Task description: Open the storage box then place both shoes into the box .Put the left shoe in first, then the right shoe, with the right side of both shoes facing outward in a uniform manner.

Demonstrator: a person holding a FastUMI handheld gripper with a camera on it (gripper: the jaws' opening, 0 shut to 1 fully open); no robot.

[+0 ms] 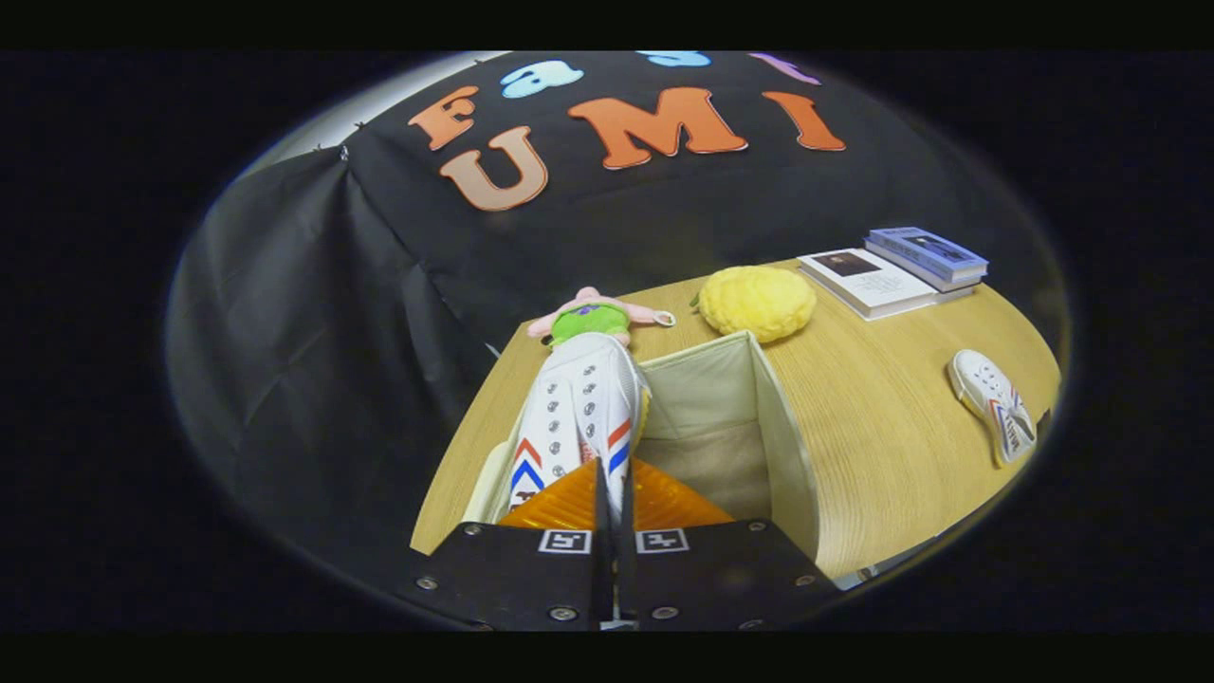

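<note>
Gripper (607,493) — fingers apparently clamped on white shoe (579,408) — over open storage box (782,427).

Wooden table (882,427); on it open storage box (787,446), shoe (994,403), books (892,270), yellow cushion perhaps (756,302)

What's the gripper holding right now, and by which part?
The gripper holds a white shoe, jaws closed on the rear edge of its upper near the heel, over the open storage box.
</note>
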